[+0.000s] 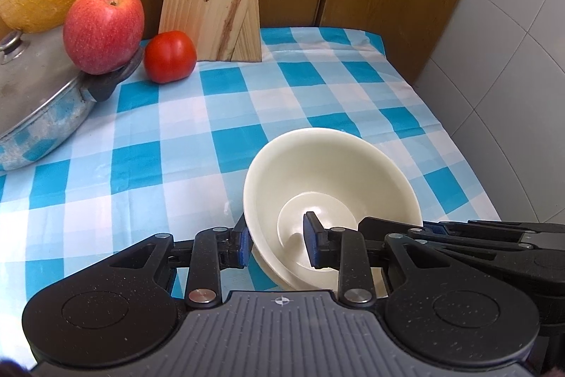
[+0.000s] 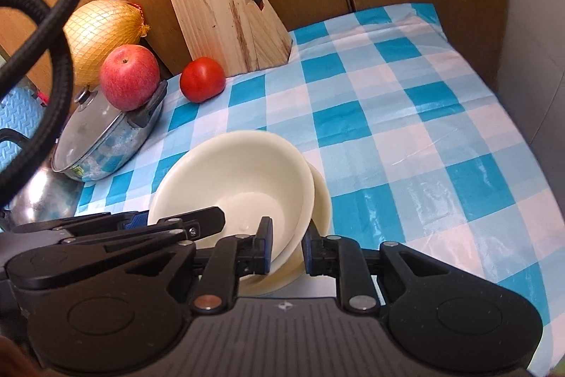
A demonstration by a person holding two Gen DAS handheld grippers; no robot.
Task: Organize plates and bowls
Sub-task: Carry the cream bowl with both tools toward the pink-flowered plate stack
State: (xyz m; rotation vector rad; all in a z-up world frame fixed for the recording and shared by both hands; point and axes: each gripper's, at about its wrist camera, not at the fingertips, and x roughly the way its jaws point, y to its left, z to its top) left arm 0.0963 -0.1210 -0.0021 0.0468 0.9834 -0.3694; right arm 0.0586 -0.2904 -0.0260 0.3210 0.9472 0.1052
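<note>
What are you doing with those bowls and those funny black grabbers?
A person holds a grabber in each hand, tidying up dishes. The left gripper has one finger inside the top bowl and one outside its wall. The right gripper pinches the rims of the nested cream bowls on the other side. The stack looks tilted above the checked cloth. Behind sit a pot, an apple, a tomato and a knife block.

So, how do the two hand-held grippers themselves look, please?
Both look alike. The left hand-held gripper and the right hand-held gripper have black linkage arms with silver rivets, blue finger pads, and a grey ribbed body with a small crosshair mark. A black braided cable loops nearby.
</note>
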